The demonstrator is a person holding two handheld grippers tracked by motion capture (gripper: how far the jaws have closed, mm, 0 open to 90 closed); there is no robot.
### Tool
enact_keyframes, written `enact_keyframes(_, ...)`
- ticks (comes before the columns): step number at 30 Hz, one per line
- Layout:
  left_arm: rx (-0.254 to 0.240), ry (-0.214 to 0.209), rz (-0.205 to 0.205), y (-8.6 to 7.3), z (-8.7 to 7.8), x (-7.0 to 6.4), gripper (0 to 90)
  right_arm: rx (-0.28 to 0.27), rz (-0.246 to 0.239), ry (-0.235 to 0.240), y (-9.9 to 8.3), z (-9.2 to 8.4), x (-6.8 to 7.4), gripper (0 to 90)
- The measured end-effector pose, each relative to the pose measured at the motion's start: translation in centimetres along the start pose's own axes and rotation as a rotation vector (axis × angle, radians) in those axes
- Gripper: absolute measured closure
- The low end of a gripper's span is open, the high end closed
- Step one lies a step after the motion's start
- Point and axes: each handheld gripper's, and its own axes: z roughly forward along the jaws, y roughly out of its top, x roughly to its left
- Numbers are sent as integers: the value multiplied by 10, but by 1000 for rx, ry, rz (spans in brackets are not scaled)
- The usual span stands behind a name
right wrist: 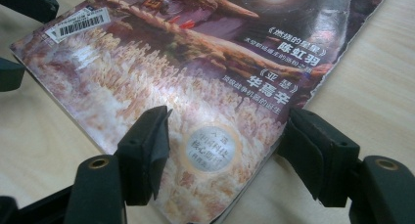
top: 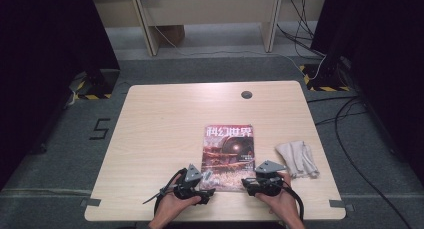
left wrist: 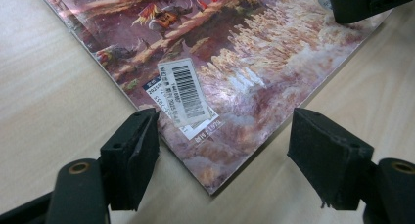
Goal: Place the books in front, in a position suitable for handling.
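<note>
A magazine (top: 228, 151) with a reddish illustrated cover lies flat on the wooden table (top: 160, 119), near its front edge. My left gripper (top: 207, 178) is at the magazine's near left corner. In the left gripper view that corner (left wrist: 215, 175), below a barcode sticker (left wrist: 186, 94), lies between the open jaws (left wrist: 222, 145). My right gripper (top: 249, 181) is at the near right corner. In the right gripper view its jaws (right wrist: 225, 141) stand open astride that corner of the cover (right wrist: 205, 72); nothing is clamped.
A crumpled pale cloth (top: 298, 159) lies on the table right of the magazine. A round cable hole (top: 246, 94) sits near the table's far edge. Dark curtains flank the table, and cables run across the floor at the right.
</note>
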Motion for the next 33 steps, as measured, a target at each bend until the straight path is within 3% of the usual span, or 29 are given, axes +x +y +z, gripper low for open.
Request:
enact_keyframes(3,10,-8,8,-4,-5,-4,268,13,-8,12,-2,-3,4,346)
enact_keyframes(8,-39,-33,-30,-4,-9,-2,251,13,7,29,-5,-5,6,340)
enact_keyframes(11,-53,17,-3,-4,-13,3,198,-26,43,67,-5,-8,-1,345)
enact_keyframes(14,-54,31,-27,-7,-17,13,174,-73,77,45,-3,-15,-10,326)
enact_keyframes(17,-72,48,-40,-9,-23,21,165,-68,41,9,-5,-18,-20,307)
enact_keyframes(22,-83,72,-12,-13,-32,29,152,-105,62,-18,-5,-27,-31,305)
enact_keyframes(25,-79,72,-19,-15,-34,33,152,-112,71,-53,-6,-32,-40,294)
enact_keyframes(29,-53,74,-24,-19,-36,38,152,-146,120,-99,-8,-44,-57,297)
enact_keyframes(33,-18,125,-25,-24,-40,47,153,-153,143,-120,-13,-50,-73,297)
